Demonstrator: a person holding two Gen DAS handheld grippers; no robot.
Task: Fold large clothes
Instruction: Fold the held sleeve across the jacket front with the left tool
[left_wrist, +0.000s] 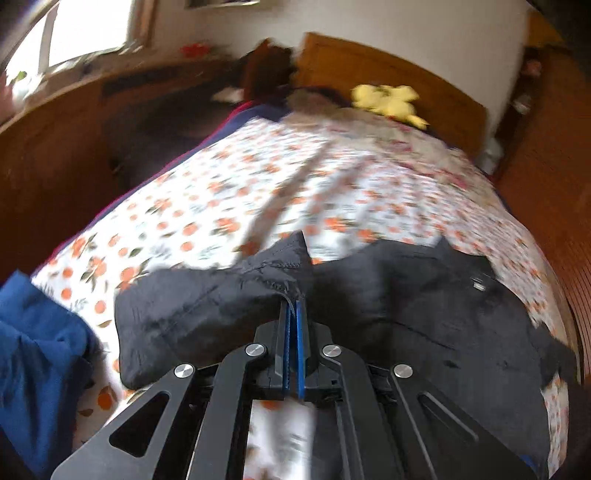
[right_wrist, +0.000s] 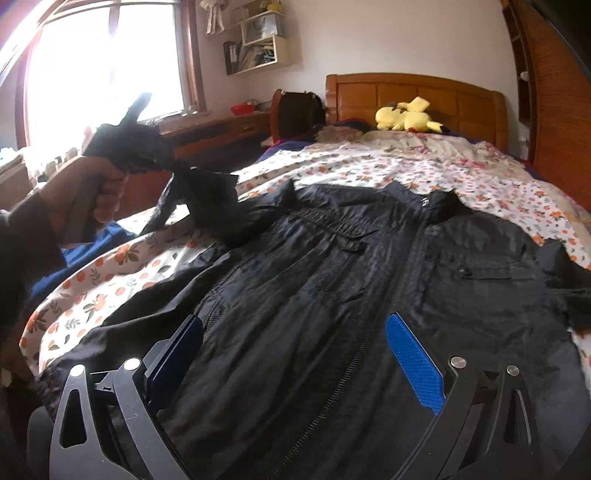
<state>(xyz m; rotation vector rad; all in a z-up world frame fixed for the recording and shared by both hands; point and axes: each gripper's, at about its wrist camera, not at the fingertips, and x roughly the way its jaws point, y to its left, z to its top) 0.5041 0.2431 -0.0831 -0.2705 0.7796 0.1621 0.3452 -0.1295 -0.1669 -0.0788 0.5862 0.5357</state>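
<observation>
A large black jacket (right_wrist: 369, 266) lies spread front-up on the floral bedspread (right_wrist: 369, 166), collar toward the headboard. My left gripper (left_wrist: 293, 306) is shut on the cuff of its left sleeve (left_wrist: 207, 306) and holds it lifted above the bed. In the right wrist view the left gripper (right_wrist: 129, 147) shows at the left, with the sleeve (right_wrist: 207, 199) hanging from it. My right gripper (right_wrist: 295, 332) is open and empty, low over the jacket's lower front beside the zipper (right_wrist: 332, 398).
A blue garment (left_wrist: 40, 354) lies at the bed's left edge. A yellow plush toy (right_wrist: 406, 118) sits by the wooden headboard (right_wrist: 413, 92). A desk (right_wrist: 214, 129) stands under the window, left of the bed. A wooden wardrobe (right_wrist: 554, 110) stands at the right.
</observation>
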